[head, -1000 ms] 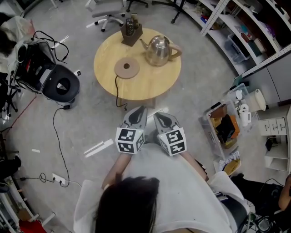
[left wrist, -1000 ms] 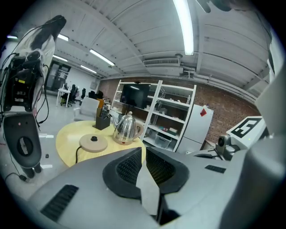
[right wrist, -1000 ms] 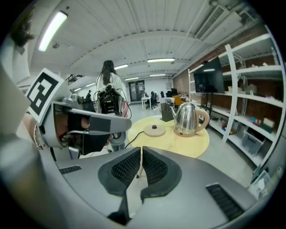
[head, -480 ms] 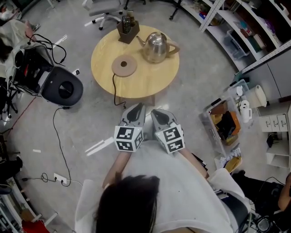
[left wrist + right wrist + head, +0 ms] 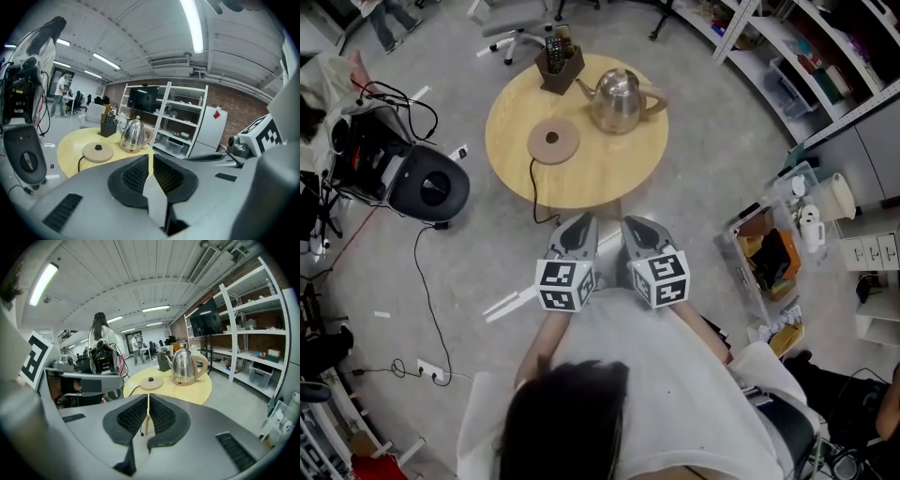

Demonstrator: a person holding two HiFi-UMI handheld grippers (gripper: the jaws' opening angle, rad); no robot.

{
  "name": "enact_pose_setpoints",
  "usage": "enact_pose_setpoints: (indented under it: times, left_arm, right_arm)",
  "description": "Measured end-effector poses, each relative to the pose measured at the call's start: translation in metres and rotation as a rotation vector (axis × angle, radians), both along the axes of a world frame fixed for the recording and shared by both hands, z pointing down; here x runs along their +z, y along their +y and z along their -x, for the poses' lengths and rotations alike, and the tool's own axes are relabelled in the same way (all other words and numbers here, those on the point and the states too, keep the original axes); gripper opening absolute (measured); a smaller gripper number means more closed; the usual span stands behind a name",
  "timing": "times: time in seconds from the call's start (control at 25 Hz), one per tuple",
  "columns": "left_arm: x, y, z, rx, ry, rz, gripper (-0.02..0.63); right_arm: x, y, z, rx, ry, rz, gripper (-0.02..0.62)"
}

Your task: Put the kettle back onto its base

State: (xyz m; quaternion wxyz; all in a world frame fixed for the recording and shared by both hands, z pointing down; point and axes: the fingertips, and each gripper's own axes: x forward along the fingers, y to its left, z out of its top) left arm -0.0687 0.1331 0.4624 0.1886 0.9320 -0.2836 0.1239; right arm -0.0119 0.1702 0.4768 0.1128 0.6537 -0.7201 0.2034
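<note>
Head view loses the cord (image 5: 534,184) from the base (image 5: 552,141) below the table (image 5: 581,183) rim. Left gripper (image 5: 151,157) and right gripper (image 5: 148,399) are closed and empty, with the kettle (image 5: 617,98) well ahead. The right one has drifted outward.

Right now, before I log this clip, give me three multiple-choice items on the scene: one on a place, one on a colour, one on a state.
1. Where is the shiny steel kettle relative to its round, corded base?
A. Seated on it
B. On the round light-wood table beside it, apart from it
C. On the floor below it

2. What colour is that base?
A. Beige
B. Red
C. Blue

3. How are the left gripper and the right gripper?
A. Both shut and empty
B. Left shut on the kettle
C. Both wide open

Answers:
1 B: the head view shows bare table between kettle and base.
2 A: the disc is tan with a dark centre.
3 A: each gripper view shows the pads together with nothing between them, short of the table.
</note>
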Motion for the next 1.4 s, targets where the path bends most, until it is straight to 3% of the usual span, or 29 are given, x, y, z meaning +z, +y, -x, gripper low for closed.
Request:
enact_pose_setpoints:
  times: [0.48, 0.72, 0.92, 1.4]
  left_arm:
    - [0.009, -0.026, -0.032, -0.013, -0.008, 0.055, 0.051]
    - [0.013, -0.045, -0.051, -0.023, -0.022, 0.064, 0.051]
    - [0.014, -0.061, -0.068, -0.018, -0.048, 0.037, 0.051]
    - [0.017, -0.102, -0.093, -0.07, -0.068, 0.075, 0.051]
  right_arm:
    - [0.008, -0.03, -0.044, 0.03, -0.003, 0.042, 0.029]
    - [0.01, -0.051, -0.06, -0.005, -0.039, 0.044, 0.029]
    - [0.005, -0.072, -0.077, -0.001, -0.093, -0.004, 0.029]
    - [0.005, -0.115, -0.125, 0.009, -0.115, -0.011, 0.029]
